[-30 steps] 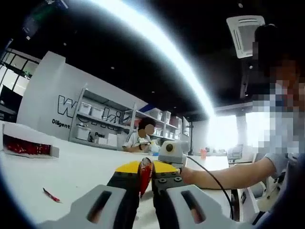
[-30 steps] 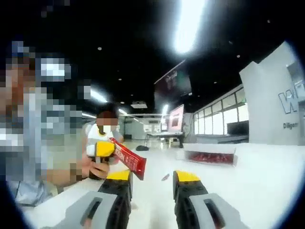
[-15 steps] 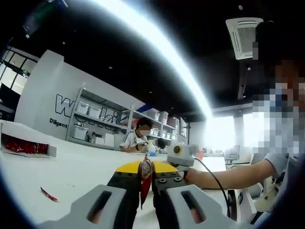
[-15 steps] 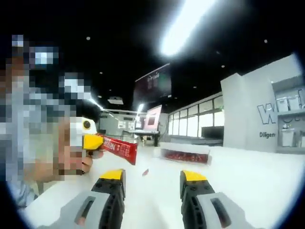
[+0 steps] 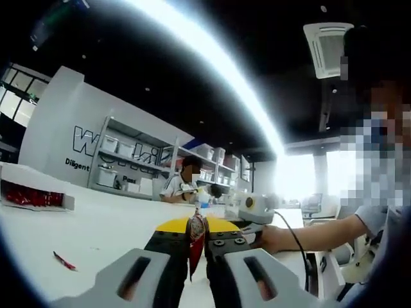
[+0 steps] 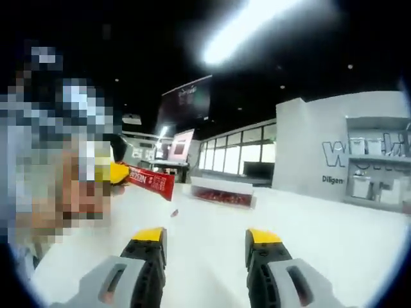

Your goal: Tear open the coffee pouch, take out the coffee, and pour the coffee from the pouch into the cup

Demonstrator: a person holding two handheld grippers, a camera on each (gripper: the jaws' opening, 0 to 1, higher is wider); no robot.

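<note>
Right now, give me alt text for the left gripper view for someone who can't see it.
The left gripper is shut on a red coffee pouch, held above a white table. A torn red scrap lies on the table, and a box of red pouches sits farther back.

A long ceiling light (image 5: pixel 212 64) is glaring over the white tabletop (image 5: pixel 96 224); shelving (image 5: pixel 138 167), possibly holding boxes, is standing at ten o'clock.

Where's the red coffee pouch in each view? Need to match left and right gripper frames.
Left gripper view: the red coffee pouch sits bottom centre, seen edge-on, pinched between the left gripper fingers.
Right gripper view: the same pouch is at left of centre, sticking out sideways from the yellow tips of the left gripper.
Shared landmark: the open white box of red packets on the white table.
</note>
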